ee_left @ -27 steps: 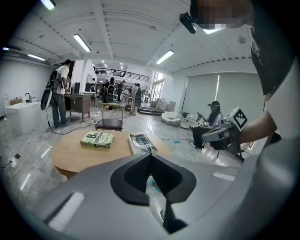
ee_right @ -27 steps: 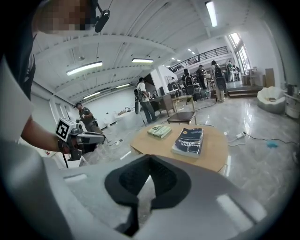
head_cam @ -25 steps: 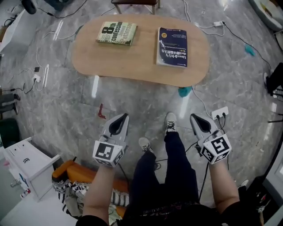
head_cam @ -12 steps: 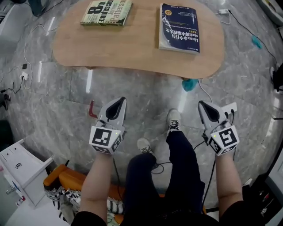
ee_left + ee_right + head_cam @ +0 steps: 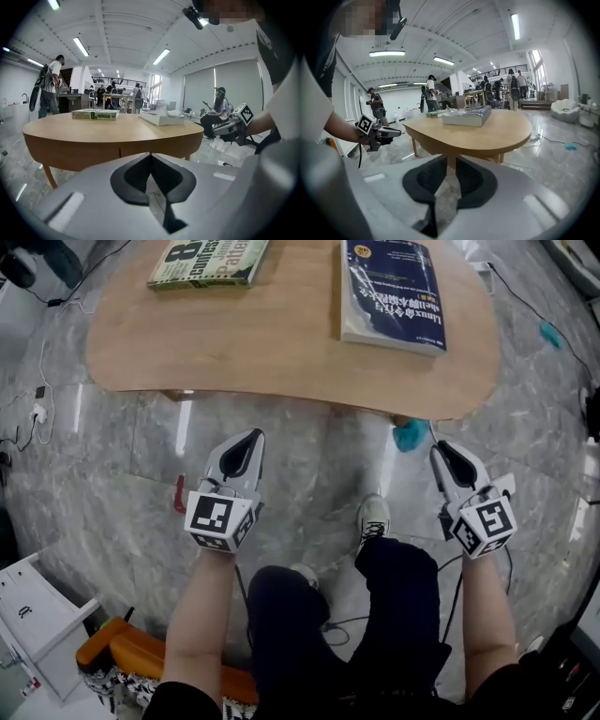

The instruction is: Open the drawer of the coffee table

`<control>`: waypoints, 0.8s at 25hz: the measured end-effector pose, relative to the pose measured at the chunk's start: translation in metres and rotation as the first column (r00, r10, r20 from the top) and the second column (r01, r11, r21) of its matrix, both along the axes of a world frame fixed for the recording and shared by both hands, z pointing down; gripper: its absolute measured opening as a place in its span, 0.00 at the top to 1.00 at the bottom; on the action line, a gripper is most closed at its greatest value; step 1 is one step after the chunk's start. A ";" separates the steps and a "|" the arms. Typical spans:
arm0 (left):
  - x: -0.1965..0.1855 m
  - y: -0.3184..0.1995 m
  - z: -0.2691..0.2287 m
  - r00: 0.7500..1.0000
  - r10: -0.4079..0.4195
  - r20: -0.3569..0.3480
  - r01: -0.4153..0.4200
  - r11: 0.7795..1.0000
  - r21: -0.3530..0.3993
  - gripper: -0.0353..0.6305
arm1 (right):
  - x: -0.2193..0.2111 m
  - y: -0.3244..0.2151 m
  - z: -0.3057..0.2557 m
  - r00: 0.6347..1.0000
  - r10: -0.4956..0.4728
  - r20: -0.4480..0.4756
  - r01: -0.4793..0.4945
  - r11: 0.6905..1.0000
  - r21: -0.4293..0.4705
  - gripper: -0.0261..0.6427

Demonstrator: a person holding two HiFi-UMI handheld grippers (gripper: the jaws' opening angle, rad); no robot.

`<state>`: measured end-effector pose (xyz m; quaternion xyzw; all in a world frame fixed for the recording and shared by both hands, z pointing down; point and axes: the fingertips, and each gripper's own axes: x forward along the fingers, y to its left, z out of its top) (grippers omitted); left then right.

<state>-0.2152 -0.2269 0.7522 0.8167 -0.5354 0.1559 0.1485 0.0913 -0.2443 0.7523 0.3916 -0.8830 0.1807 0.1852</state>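
The oval wooden coffee table (image 5: pixel 281 343) lies ahead of me with two books on top. In the left gripper view its front apron (image 5: pixel 84 152) is at jaw height and shows a vertical seam; no handle is visible. My left gripper (image 5: pixel 247 440) hangs just short of the table's near edge, its jaws shut and empty, tips meeting (image 5: pixel 151 155). My right gripper (image 5: pixel 441 448) hovers below the table's right end. Its jaws have just been opening and stand slightly apart (image 5: pixel 451 161) with nothing between them.
A green-and-white book (image 5: pixel 208 261) and a blue book (image 5: pixel 392 292) lie on the tabletop. My shoe (image 5: pixel 375 517) is between the grippers. A teal object (image 5: pixel 410 435), a red object (image 5: pixel 180 493) and cables lie on the floor. People stand beyond the table.
Both grippers have sunk and come nearer the table's front edge, which now looms larger in the head view. The right jaws have parted a little.
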 end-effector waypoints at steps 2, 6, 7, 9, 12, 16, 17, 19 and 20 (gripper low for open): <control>-0.006 -0.011 0.017 1.000 -0.013 0.006 0.012 1.000 0.027 0.94 | 0.003 -0.010 0.017 1.000 0.012 0.012 -0.012 1.000 0.021 0.88; -0.019 -0.026 0.049 0.999 -0.039 0.030 0.037 0.998 0.057 0.94 | 0.016 -0.018 0.052 0.999 0.031 0.014 -0.032 0.999 0.039 0.82; -0.022 -0.030 0.056 0.998 -0.046 0.036 0.044 0.997 0.062 0.94 | 0.020 -0.020 0.060 0.999 0.036 0.008 -0.036 0.998 0.042 0.81; -0.029 -0.038 0.069 0.998 -0.061 0.032 0.058 0.996 0.067 0.94 | 0.028 -0.024 0.074 0.999 0.053 0.006 -0.053 0.998 0.046 0.78; -0.035 -0.052 0.084 0.997 -0.073 0.005 0.072 0.996 0.059 0.70 | 0.037 -0.028 0.087 0.998 0.068 0.008 -0.069 0.997 0.047 0.71; -0.035 -0.065 0.090 0.998 -0.059 -0.026 0.061 0.994 0.092 0.68 | 0.040 -0.033 0.094 0.999 0.046 -0.013 -0.045 0.997 0.069 0.66; -0.034 -0.070 0.090 0.998 -0.051 -0.035 0.054 0.993 0.103 0.67 | 0.041 -0.035 0.094 0.999 0.043 -0.019 -0.042 0.996 0.080 0.65; -0.034 -0.078 0.090 0.998 -0.036 -0.042 0.041 0.992 0.116 0.65 | 0.040 -0.043 0.095 0.999 0.044 -0.020 -0.041 0.995 0.095 0.62; -0.036 -0.078 0.089 0.999 -0.030 -0.040 0.035 0.992 0.120 0.64 | 0.037 -0.047 0.097 0.999 0.041 -0.014 -0.039 0.995 0.096 0.61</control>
